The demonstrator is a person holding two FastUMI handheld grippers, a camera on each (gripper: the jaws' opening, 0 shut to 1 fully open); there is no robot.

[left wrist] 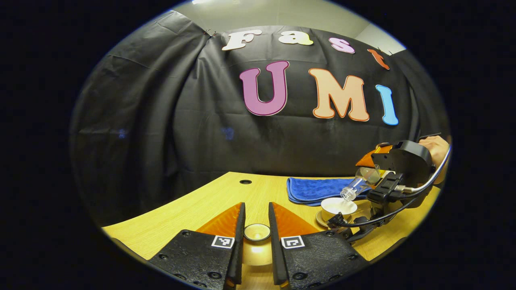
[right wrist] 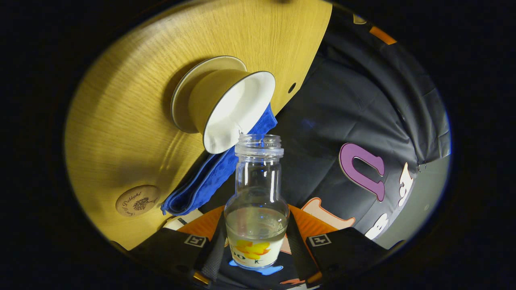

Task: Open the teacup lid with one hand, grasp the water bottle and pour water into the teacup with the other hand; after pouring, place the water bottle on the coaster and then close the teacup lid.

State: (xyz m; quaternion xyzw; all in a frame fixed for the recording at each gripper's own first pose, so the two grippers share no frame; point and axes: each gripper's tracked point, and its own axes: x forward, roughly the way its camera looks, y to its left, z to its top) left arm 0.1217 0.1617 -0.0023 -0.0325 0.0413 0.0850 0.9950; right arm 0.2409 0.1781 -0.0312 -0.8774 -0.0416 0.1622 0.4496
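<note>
My left gripper (left wrist: 256, 235) is shut on the round teacup lid (left wrist: 257, 233), held low over the wooden table (left wrist: 209, 201). To the right, the white teacup (left wrist: 338, 206) stands uncovered on its saucer (left wrist: 321, 219). My right gripper (right wrist: 256, 241) is shut on the clear water bottle (right wrist: 256, 193), which is part full and has no cap. In the left gripper view the right gripper (left wrist: 373, 181) tilts the bottle (left wrist: 356, 186) mouth-down over the cup. The bottle's mouth sits close to the rim of the teacup (right wrist: 238, 110). A round wooden coaster (right wrist: 138, 200) lies on the table.
A folded blue cloth (left wrist: 318, 189) lies behind the cup, against the booth's black wall; it lies beside the cup in the right gripper view (right wrist: 209, 177). A cable hole (left wrist: 245, 181) marks the table's far edge. A hand (left wrist: 437, 145) holds the right gripper.
</note>
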